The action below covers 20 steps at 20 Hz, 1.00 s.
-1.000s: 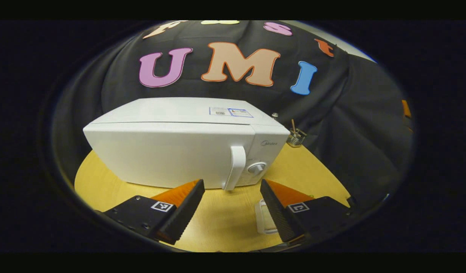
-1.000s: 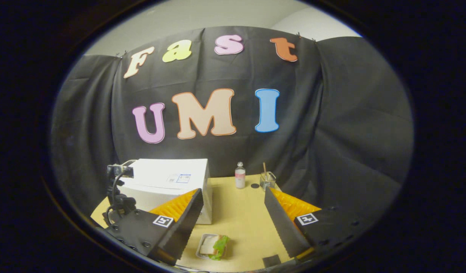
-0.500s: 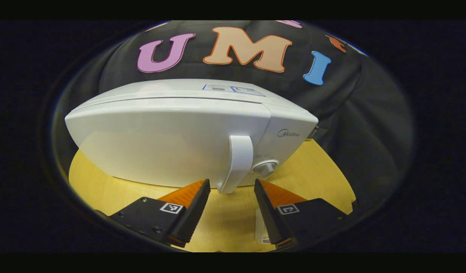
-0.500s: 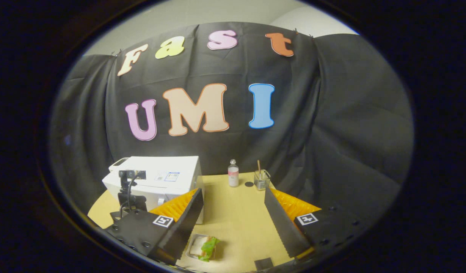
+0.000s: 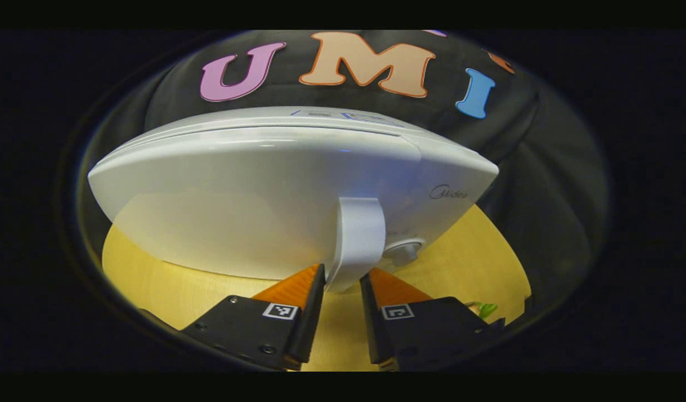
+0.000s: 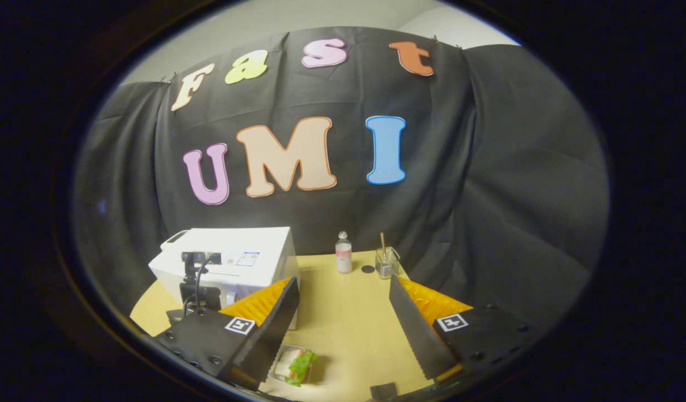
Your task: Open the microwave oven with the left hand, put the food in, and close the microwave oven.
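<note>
1. Since the earlier frames the left tongs had come in close to the microwave oven and narrowed their gap; the door handle now stood between the two fingers, its lower end right at their tips; whether both fingers already pressed on it could not be told.
2. The right tongs had barely shifted; they hung wide apart and held nothing, with the food low between them, nearer their left finger, resting on the tabletop.
3. From the right tongs the microwave oven sat ahead and to the left, and the left tongs' own rig stood in front of it; a small bottle and a glass stood farther ahead, well clear of the oven.
4. The handle looked rigid and smooth, so a grip low on the bar, squarely across it, seemed the safest hold; a shallow pinch at the tips might slip off.
5. The oven body looked heavy enough to stay put under a steady pull; a jerk might slide it on the tabletop.
6. The food looked soft and light, a sandwich with a loose green leaf in a shallow tray; taking the tray by its rim seemed wiser than squeezing the filling.
</note>
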Each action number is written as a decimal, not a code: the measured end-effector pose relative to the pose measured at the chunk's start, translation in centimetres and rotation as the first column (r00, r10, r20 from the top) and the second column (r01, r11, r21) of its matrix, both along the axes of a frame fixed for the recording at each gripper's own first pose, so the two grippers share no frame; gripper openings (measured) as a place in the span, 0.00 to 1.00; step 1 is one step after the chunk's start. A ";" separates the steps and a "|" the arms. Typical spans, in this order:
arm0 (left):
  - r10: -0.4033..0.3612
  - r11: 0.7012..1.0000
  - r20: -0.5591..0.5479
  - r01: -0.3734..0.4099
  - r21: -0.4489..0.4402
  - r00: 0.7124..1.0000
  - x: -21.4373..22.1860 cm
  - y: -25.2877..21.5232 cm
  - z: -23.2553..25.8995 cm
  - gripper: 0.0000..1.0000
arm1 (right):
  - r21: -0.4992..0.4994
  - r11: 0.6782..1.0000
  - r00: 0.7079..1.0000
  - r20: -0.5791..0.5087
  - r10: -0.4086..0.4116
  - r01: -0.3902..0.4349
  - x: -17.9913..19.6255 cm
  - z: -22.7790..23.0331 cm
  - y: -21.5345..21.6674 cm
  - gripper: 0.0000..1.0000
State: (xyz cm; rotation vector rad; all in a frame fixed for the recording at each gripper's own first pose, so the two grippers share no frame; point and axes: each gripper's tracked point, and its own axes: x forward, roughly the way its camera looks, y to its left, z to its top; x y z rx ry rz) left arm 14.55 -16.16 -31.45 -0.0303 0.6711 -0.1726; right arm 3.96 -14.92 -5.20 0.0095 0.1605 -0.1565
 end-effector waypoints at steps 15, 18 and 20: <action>0.007 0.996 0.067 -0.013 0.086 0.998 0.0 0.0 -0.1 0.14 | 0.005 0.999 0.999 -0.030 0.042 -0.041 -1.8 -2.2 -0.6 0.97; -0.012 0.997 0.116 0.004 0.075 0.993 0.1 0.0 0.1 0.14 | 0.000 0.999 0.998 -0.042 0.039 -0.039 -2.4 -2.6 -0.6 0.97; -0.012 0.997 0.120 0.003 0.072 0.993 0.0 0.0 0.1 0.14 | -0.006 0.999 0.998 -0.041 0.038 -0.038 -3.1 -2.8 -0.5 0.97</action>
